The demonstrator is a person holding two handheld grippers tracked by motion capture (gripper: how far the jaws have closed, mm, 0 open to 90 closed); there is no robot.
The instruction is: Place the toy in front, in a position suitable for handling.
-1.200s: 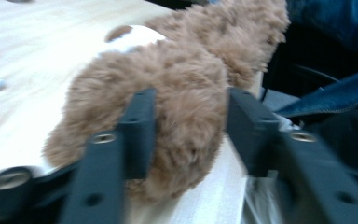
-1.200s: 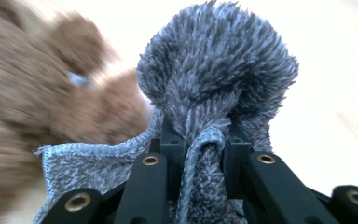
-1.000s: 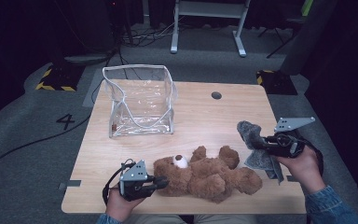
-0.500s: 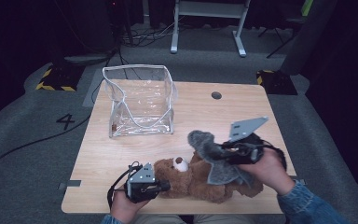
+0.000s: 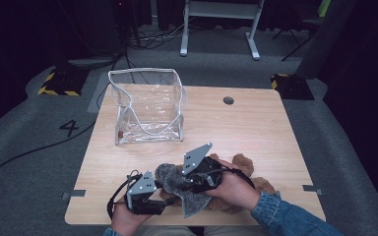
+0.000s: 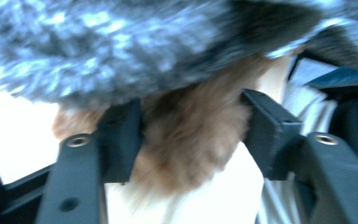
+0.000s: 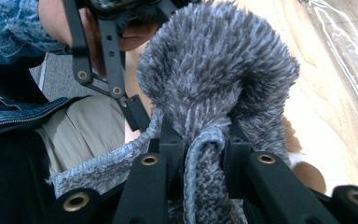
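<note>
On my wooden table (image 5: 256, 132) a clear plastic bag (image 5: 147, 105) stands open at about eleven o'clock, a small round hole (image 5: 228, 100) sits toward one o'clock, and a metal stand (image 5: 219, 24) rises beyond at twelve.

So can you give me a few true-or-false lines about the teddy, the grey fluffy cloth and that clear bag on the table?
1. The right gripper has its jaws pinched on the grey fluffy cloth. True.
2. The clear bag lies flat and folded. False: it stands open on the table.
3. The teddy is inside the bag. False: it lies on the table, near the person's edge.
4. The left gripper has brown teddy fur between its jaws, which have just been opening. True.
5. The cloth hangs over the teddy. True.
</note>
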